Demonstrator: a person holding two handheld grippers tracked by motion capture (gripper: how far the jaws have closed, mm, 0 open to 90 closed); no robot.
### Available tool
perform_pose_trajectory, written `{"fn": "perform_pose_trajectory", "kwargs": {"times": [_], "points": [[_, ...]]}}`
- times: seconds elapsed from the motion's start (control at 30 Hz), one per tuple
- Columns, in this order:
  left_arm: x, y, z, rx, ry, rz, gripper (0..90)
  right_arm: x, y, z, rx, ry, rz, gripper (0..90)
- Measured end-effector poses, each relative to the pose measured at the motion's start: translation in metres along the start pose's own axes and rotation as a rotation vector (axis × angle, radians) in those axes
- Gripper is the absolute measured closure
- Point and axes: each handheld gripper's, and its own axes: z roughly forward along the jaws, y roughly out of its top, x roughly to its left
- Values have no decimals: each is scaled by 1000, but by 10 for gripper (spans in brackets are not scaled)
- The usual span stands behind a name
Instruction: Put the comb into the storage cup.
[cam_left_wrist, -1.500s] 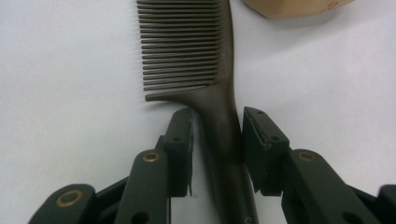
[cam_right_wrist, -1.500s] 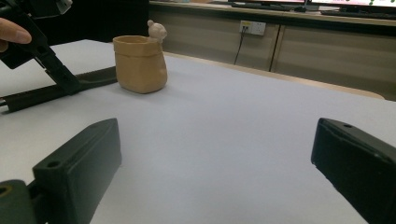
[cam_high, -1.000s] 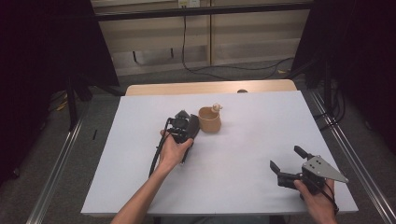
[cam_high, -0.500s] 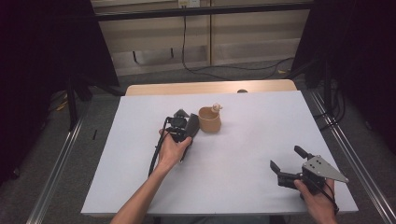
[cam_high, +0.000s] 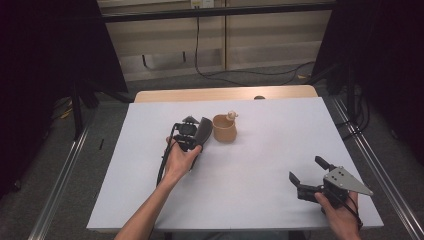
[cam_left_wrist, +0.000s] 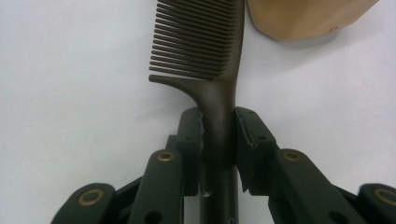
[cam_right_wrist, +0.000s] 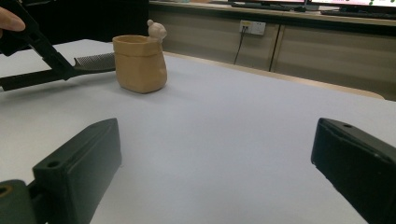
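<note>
A: From the high view, the left gripper sits mid-counter, its jaws clamped on a dark comb. The comb's head lies just beside the tan cup!

B: And the right gripper?

A: Down at the near right corner of the white counter, well apart from the cup, jaws spread, nothing between them.

B: Over to the left gripper view.

A: Both pads pinch the comb by its handle, just below the teeth. Teeth point to the left of that view, and the cup peeks in at the top right, near the comb's tip.

B: Right gripper view?

A: Its two jaws stand wide over bare counter. Far off, the cup stands upright with a small figure on its rim, and the comb reaches in level from the left, its end close to the cup's side; I can't tell whether they touch.
</note>
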Motion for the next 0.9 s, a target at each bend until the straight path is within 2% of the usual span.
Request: {"fn": "perform_pose_trajectory", "kwargs": {"times": [0.13, 0.2, 0.23, 0.27, 0.3, 0.4, 0.5, 0.67, 0.83, 0.9], "points": [[3, -1, -5, -36, -7, -5, 728, 0, 0, 0, 1, 0, -2, 15], [3, -1, -9, -58, 5, 27, 728, 0, 0, 0, 0, -3, 0, 15], [2, -2, -10, -68, 27, 41, 728, 0, 0, 0, 0, -3, -1, 15], [0, -4, -12, -90, 60, 74, 728, 0, 0, 0, 0, -2, -1, 15], [0, -4, -12, -90, 60, 74, 728, 0, 0, 0, 0, 1, -1, 15], [1, -6, -15, -123, 42, 82, 729, 0, 0, 0, 1, -1, -1, 15], [3, -8, -19, -163, 44, 97, 729, 0, 0, 0, 2, -3, 0, 15], [8, -9, -28, -227, 7, 88, 728, 0, 0, 0, 2, -1, 0, 15], [11, -11, -33, -262, -17, 86, 729, -1, 0, 0, -2, -5, -1, 16], [13, -11, -34, -261, -20, 90, 729, -1, 0, 0, -1, -7, 0, 16]]}}
